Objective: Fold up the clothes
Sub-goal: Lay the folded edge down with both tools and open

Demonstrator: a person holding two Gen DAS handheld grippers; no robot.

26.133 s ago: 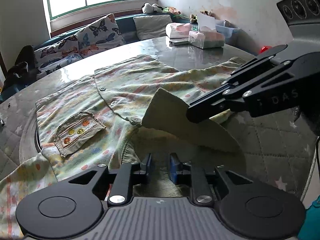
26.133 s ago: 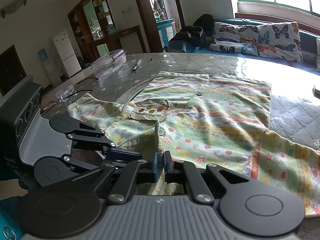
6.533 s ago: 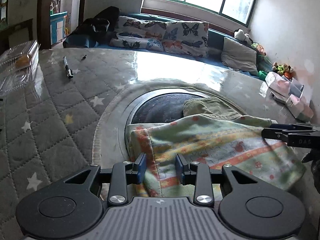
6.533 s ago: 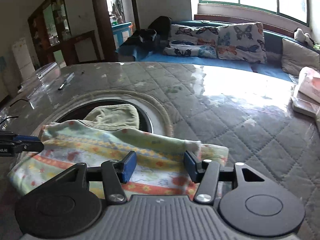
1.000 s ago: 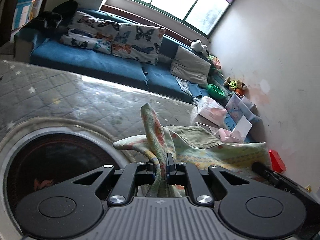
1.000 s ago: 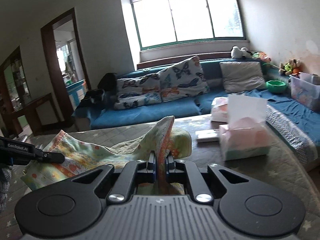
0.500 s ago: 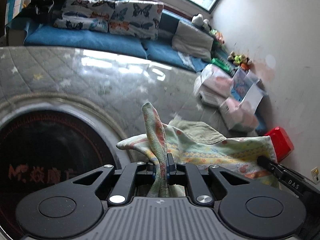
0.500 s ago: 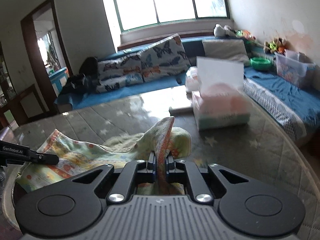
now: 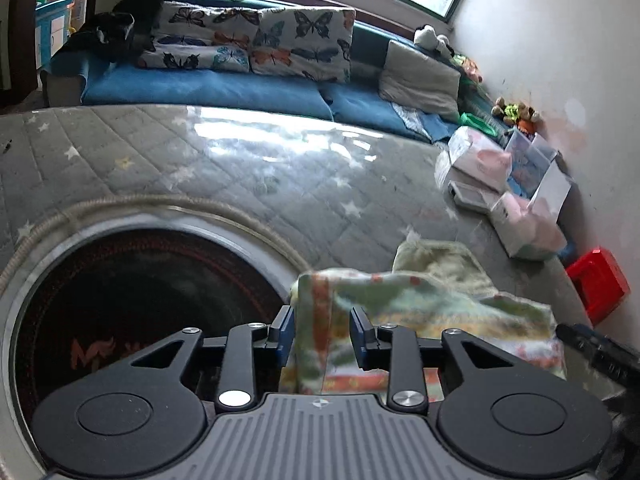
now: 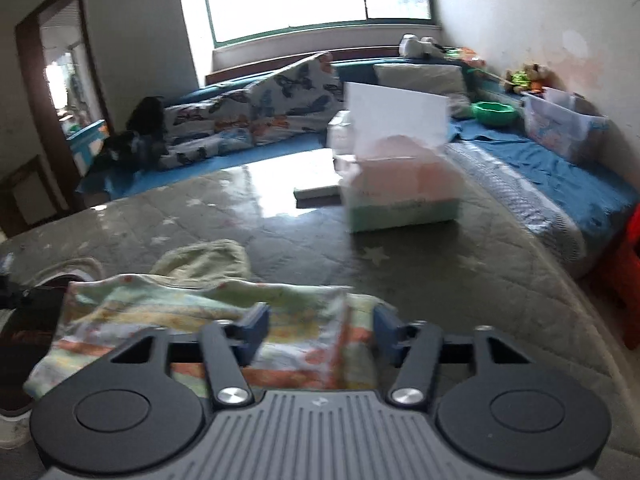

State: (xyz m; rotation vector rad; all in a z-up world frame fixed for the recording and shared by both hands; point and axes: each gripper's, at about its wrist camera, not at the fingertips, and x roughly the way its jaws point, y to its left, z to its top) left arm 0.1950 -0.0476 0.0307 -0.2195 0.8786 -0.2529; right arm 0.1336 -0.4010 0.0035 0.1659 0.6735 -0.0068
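1. Where things sit: the folded printed garment [image 9: 420, 320] lies as a compact bundle on the quilted counter [image 9: 240, 168], right at the edge of the round dark turntable [image 9: 132, 292]. A plain green part, maybe the collar or lining, pokes out on the far side of the bundle.

2. Left gripper [image 9: 322, 334]: fingers are spread apart. One raised ridge of cloth stands up in the gap between them, but the pads aren't pinching it. So it's let go, with fabric just sitting loose in there.

3. Right gripper [image 10: 320, 334]: same deal, fingers wide apart, the garment's [image 10: 192, 320] near edge lies between and just beyond the tips, nothing clamped.

4. My read is this is the set-down end of a fold. To do it nicely, back both grippers out straight along the finger line, not sideways. That ridge between the left fingers looks like it'll snag a pad and drag the top layer open if you swing out.

5. Keep the fingers wide while clearing the cloth, and leave low and slow. Soft knit like this springs back easily.

6. Watch the tissue box [image 10: 400, 184] well ahead of the right fingers. There's plenty of room, just don't push the bundle that way.

7. If the ridge stays humped, a light flat press would probably settle it.
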